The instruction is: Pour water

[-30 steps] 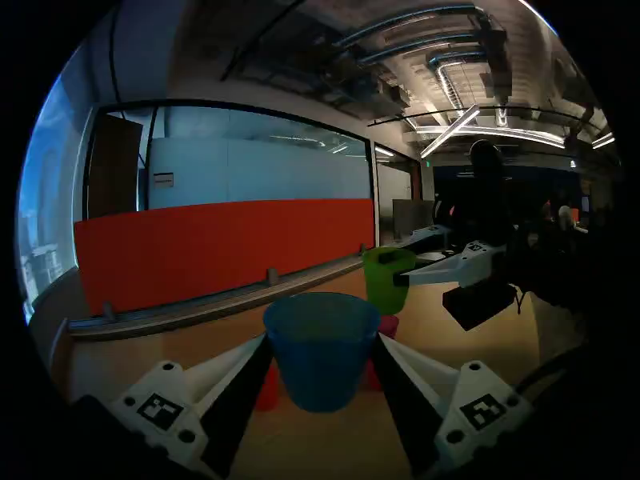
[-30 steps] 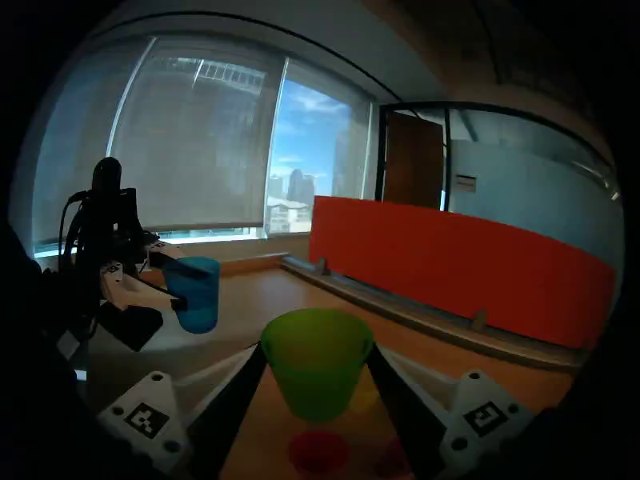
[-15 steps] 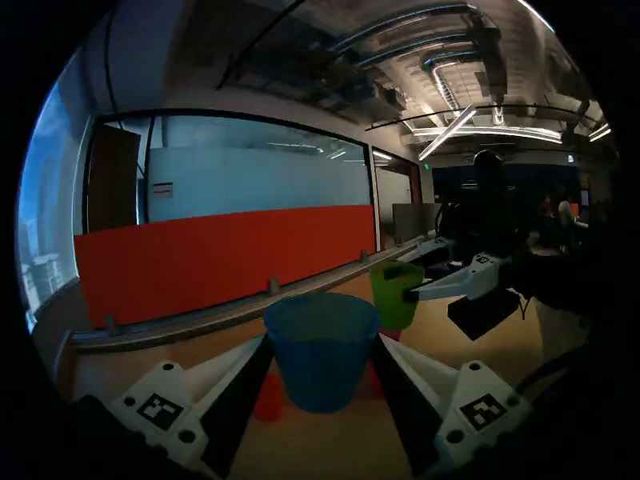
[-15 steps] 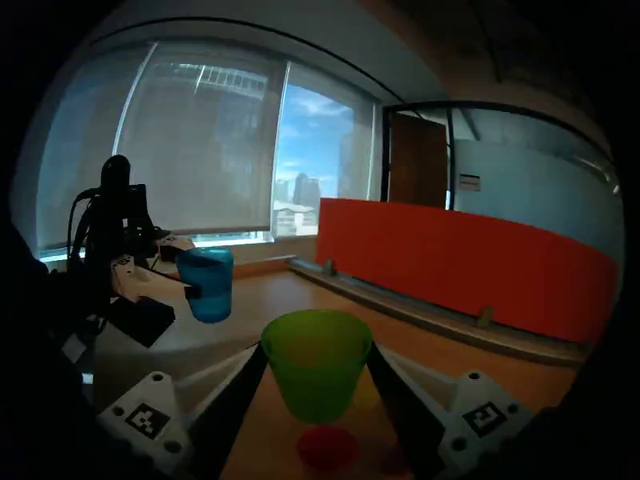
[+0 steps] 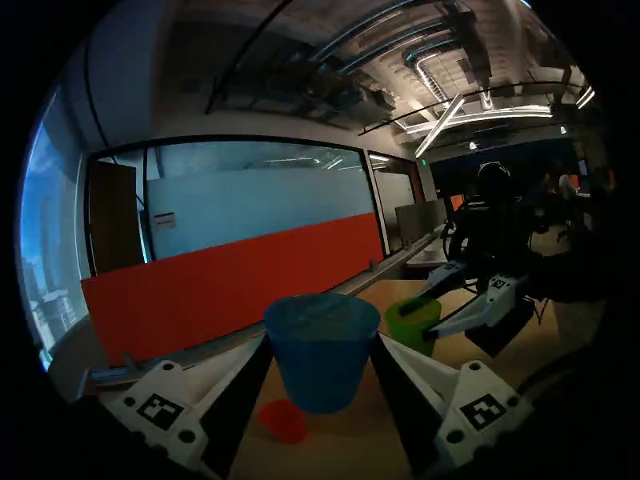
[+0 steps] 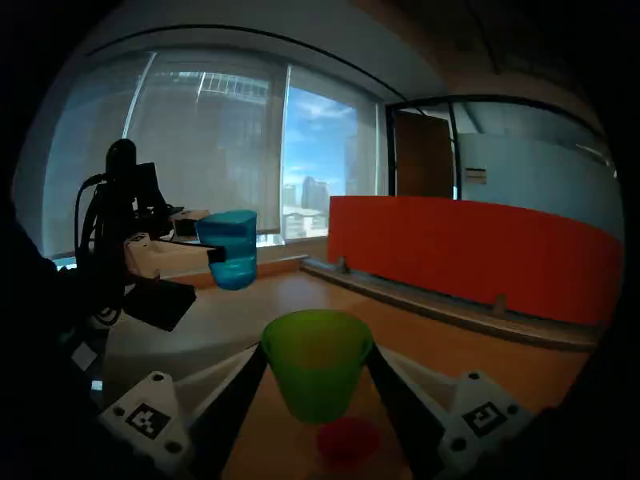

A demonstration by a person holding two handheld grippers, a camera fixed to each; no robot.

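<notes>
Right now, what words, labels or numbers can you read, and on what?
No text is readable.
Notice on the glass wall: too small to read.
Square markers on the left tongs: black-and-white patterns, no words.
The blue cup and green cup: no print visible.

Left cup (image 5: 322, 364): between the two fingers of the left gripper (image 5: 322, 344), both touching its sides, up off the table (image 5: 352, 452).
Right cup (image 6: 317, 372): between the two fingers of the right gripper (image 6: 318, 352), both touching its sides, above the table.
Cup to cup: in the left gripper view, the right cup is ahead, to the right and lower; the two are apart.
Third cup (image 5: 282, 420): on the table, below both held cups.
Panel (image 5: 224, 288): along the table's far edge, behind all the cups.
Window (image 6: 200, 160): in the right gripper view, behind the left gripper, left of the panel.
</notes>
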